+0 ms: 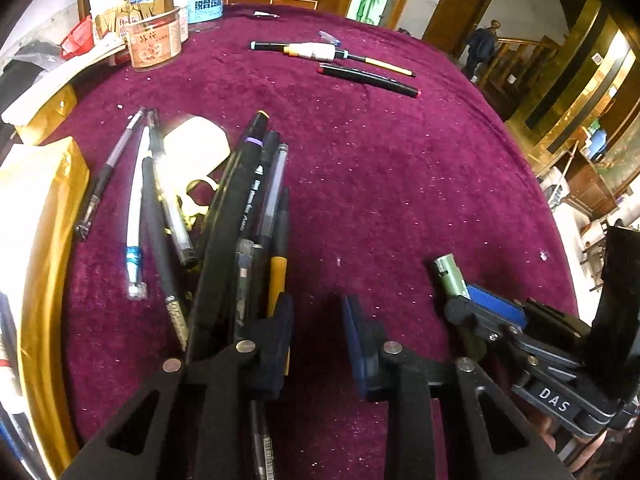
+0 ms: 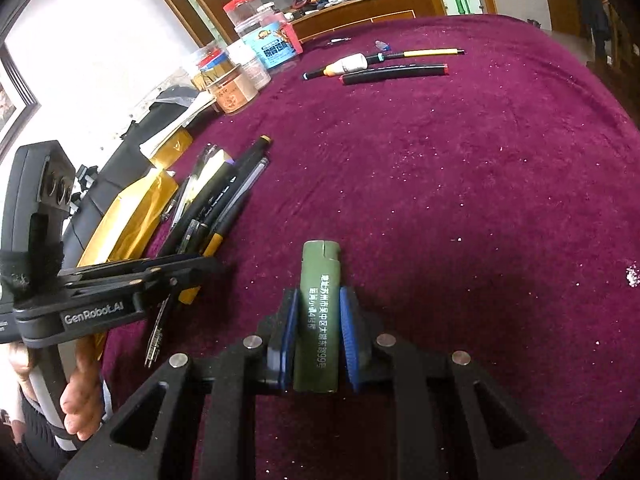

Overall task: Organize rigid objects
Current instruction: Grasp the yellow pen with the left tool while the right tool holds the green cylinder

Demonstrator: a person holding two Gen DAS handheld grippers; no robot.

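Right gripper (image 2: 318, 334): we see it clenched on a green lighter (image 2: 318, 312); both blue pads press its sides, and the lighter stands out forward above the cloth.
Left gripper (image 1: 316, 336): its jaws stand apart with only bare cloth between them, so we call it released; the left finger (image 1: 276, 344) is just beside the pens.
Pens (image 1: 248, 216): a loose heap on the left part of the cloth, next to a gold packet (image 1: 48, 216).
Far pens (image 1: 360, 64): two or three lie together, well apart from the heap.
Table (image 1: 400, 184): covered with dark red velvet cloth.
Jars (image 1: 160, 12): at the far left edge.
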